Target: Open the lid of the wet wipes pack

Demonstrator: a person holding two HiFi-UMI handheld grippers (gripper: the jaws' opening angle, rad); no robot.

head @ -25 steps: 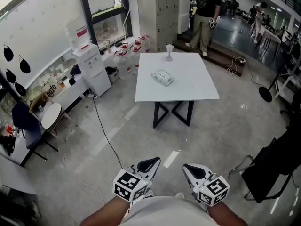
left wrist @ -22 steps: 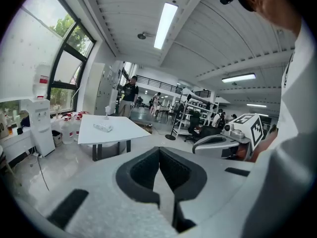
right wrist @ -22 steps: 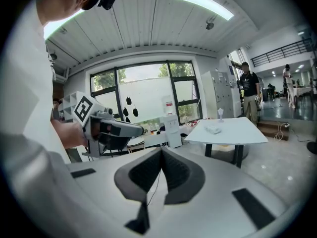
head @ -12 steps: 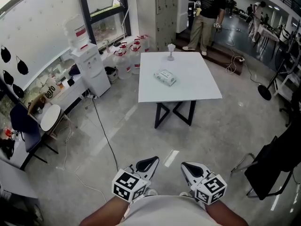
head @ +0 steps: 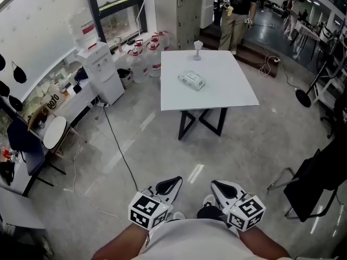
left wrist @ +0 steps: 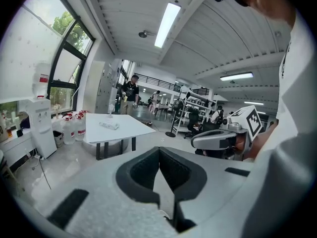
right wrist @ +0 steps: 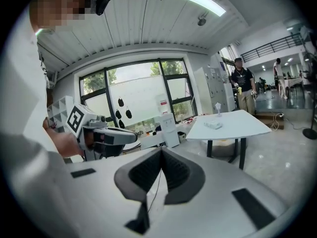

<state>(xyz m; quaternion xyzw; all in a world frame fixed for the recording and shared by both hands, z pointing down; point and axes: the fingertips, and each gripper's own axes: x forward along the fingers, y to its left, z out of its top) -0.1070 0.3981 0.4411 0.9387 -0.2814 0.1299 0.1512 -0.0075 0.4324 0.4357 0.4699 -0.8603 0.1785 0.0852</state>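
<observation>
The wet wipes pack (head: 192, 80) lies flat on a white table (head: 217, 97) several steps ahead; it also shows small as the pack (left wrist: 109, 125) in the left gripper view and as the pack (right wrist: 214, 125) in the right gripper view. My left gripper (head: 172, 184) and right gripper (head: 217, 187) are held low, close to the body, side by side and far from the table. Both are shut with nothing between the jaws. Each gripper view shows the other one: the right gripper (left wrist: 218, 139) and the left gripper (right wrist: 111, 135).
A small white stemmed cup (head: 198, 49) stands at the table's far edge. A water dispenser (head: 100, 69) and water jugs (head: 143, 56) line the left wall. A cable (head: 116, 145) runs across the floor. A person (head: 236, 10) stands beyond the table; a black chair (head: 320, 183) is right.
The whole view has shifted forward, so the table and pack sit a little closer. Both grippers have kept their place in front of the body, still shut and empty.
</observation>
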